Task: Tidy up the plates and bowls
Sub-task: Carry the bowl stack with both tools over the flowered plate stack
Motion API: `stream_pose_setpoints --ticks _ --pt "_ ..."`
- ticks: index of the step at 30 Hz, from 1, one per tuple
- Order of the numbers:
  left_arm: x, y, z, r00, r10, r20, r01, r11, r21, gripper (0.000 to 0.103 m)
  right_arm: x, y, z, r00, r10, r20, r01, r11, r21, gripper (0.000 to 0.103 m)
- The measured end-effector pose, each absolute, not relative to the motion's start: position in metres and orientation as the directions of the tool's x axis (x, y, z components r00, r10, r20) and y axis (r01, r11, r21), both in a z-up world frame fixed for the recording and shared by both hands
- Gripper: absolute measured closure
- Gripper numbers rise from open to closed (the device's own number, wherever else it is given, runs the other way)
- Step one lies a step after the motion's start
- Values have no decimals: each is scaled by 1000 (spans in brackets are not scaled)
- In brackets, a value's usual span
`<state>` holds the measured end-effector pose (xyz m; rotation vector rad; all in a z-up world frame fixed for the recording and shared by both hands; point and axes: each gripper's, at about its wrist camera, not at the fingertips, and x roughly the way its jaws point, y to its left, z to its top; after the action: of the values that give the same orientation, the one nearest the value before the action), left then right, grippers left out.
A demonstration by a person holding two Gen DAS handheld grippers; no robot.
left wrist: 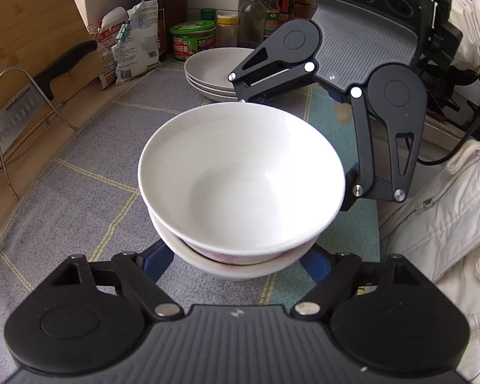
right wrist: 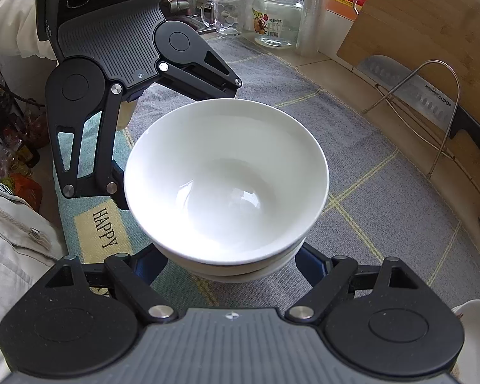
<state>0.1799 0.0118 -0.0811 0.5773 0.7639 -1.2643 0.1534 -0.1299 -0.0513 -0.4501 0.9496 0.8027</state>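
Note:
A white bowl [left wrist: 240, 176] sits nested in a second white bowl [left wrist: 236, 268] on the grey mat; the pair also shows in the right wrist view [right wrist: 227, 176]. My left gripper [left wrist: 236, 256] and my right gripper [right wrist: 230, 256] face each other across the stack, each with its jaws spread wide around the bowls from opposite sides. The fingertips are hidden under the bowls, so contact is unclear. A stack of grey plates [left wrist: 214, 70] sits behind the bowls in the left wrist view.
A cleaver [left wrist: 25, 96] rests in a wire rack against a wooden board [right wrist: 432, 25]. Bottles, jars and a snack bag [left wrist: 131, 41] stand at the back. A glass mug [right wrist: 224, 16] and jar [right wrist: 276, 16] stand beyond. Another white dish [right wrist: 476, 320] sits at the right edge.

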Motion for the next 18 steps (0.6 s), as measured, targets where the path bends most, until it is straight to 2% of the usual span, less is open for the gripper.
stream_pose_setpoints --ticks 18 --pt "194 -97 -51 145 -641 -754 981 194 23 19 140 -232 -13 387 377 -842 -761 646 -60 13"
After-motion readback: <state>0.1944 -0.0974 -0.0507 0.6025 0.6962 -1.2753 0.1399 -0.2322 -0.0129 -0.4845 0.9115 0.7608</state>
